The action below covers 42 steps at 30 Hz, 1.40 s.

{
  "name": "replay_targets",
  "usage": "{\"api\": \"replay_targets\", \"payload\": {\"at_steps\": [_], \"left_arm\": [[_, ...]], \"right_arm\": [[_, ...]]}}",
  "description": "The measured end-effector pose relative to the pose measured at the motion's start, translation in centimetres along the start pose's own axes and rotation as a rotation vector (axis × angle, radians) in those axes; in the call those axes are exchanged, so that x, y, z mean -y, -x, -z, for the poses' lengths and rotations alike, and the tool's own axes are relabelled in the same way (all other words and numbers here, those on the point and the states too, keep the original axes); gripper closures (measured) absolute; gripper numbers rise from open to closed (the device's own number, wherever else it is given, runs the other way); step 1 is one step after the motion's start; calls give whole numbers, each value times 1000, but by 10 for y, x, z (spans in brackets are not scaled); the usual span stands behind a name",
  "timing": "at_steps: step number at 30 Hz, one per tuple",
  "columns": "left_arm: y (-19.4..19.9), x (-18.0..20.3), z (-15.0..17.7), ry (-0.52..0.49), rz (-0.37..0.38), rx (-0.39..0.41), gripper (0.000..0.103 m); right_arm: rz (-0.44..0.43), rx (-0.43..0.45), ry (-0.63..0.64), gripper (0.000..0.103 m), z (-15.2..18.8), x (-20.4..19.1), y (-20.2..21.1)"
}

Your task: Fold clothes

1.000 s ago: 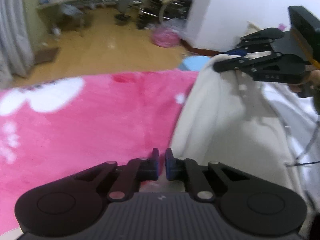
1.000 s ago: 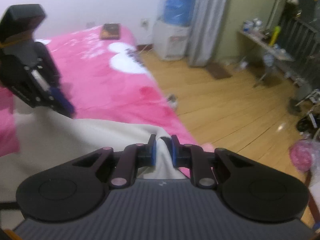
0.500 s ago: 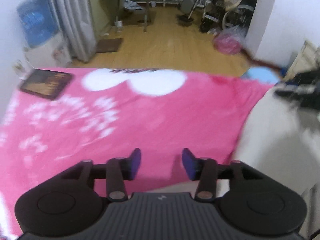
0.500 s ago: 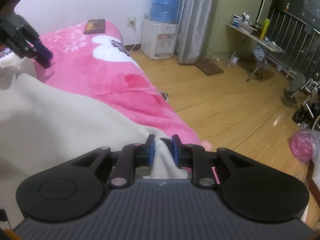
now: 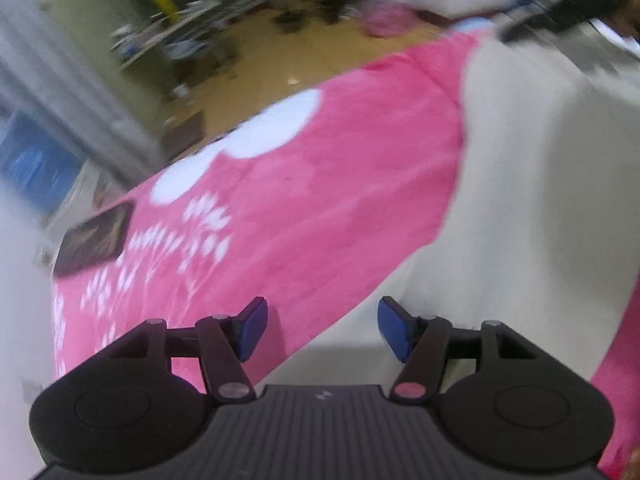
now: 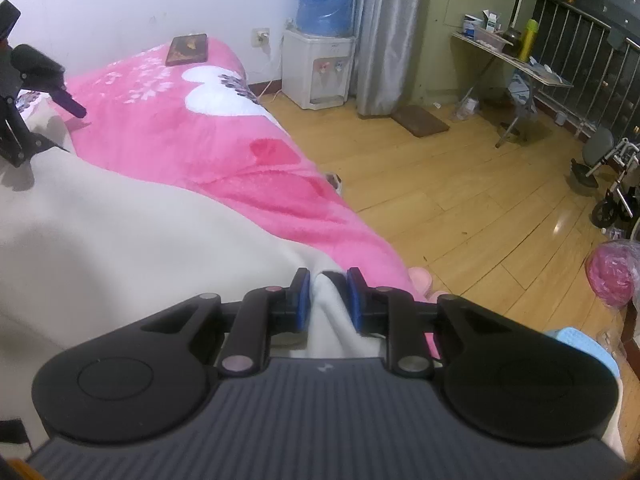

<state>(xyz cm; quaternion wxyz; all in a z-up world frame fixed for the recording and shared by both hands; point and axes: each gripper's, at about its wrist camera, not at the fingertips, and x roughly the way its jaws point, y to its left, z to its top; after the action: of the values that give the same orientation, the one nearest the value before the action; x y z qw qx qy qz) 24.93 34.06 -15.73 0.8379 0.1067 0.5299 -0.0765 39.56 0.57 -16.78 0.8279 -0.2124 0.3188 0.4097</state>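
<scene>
A cream white garment point(image 6: 132, 240) lies spread on a pink blanket point(image 6: 180, 132) on the bed. My right gripper point(image 6: 327, 298) is shut on a bunched corner of the garment at the bed's near edge. My left gripper point(image 5: 322, 330) is open and empty, held above the garment's edge point(image 5: 532, 200) where it meets the pink blanket point(image 5: 320, 200). The left gripper also shows in the right wrist view point(image 6: 76, 110) at the far left. The right gripper shows blurred at the top right of the left wrist view point(image 5: 508, 34).
A dark flat book point(image 6: 188, 49) lies at the bed's far end, also seen in the left wrist view point(image 5: 94, 236). Beyond the bed are a water dispenser point(image 6: 320, 68), grey curtain point(image 6: 386, 32), wooden floor point(image 6: 460, 192), a cluttered folding table point(image 6: 508, 52) and a pink bag point(image 6: 612, 272).
My left gripper let go of the garment, opened wide and swung away over the blanket. My right gripper stayed shut on the garment's corner.
</scene>
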Motion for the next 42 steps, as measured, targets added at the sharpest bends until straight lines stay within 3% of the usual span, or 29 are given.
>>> {"api": "replay_targets", "payload": {"at_steps": [2,5,8,11,14,19,22,25,29,32,34,36,38,42], "left_arm": [[-2,3,0,-38,14,-8,48],[-5,8,0,-96,35,-21,62],[-7,15,2,-133,37,-22,66],[-7,31,4,-196,-16,4,98],[5,50,7,-248,-133,55,99],[46,54,8,-225,-385,205,99],[35,62,13,-261,-452,190,99],[3,64,18,-277,-489,110,99],[-21,56,23,-239,-512,47,94],[-21,51,22,-218,-526,43,89],[-23,47,22,-203,-536,35,81],[-23,43,17,-177,-550,31,60],[-15,33,13,-115,-547,27,45],[25,-3,16,78,-532,21,31]], "right_arm": [[3,0,4,84,0,-1,-1],[1,1,0,84,1,1,-2],[-3,1,-6,83,1,2,-3],[-1,5,-8,83,2,1,-3],[27,46,18,84,2,-2,5],[127,237,76,90,4,-10,41],[117,219,49,90,5,-7,35],[93,162,5,90,3,-3,20],[52,145,-48,89,-2,-2,18],[-87,149,-55,89,-5,-12,24],[-152,85,-34,89,-8,-22,9],[-143,-14,-27,89,-8,-29,-18],[-116,1,-83,89,-9,-27,-32],[-34,28,-291,86,-23,-5,-26]]}}
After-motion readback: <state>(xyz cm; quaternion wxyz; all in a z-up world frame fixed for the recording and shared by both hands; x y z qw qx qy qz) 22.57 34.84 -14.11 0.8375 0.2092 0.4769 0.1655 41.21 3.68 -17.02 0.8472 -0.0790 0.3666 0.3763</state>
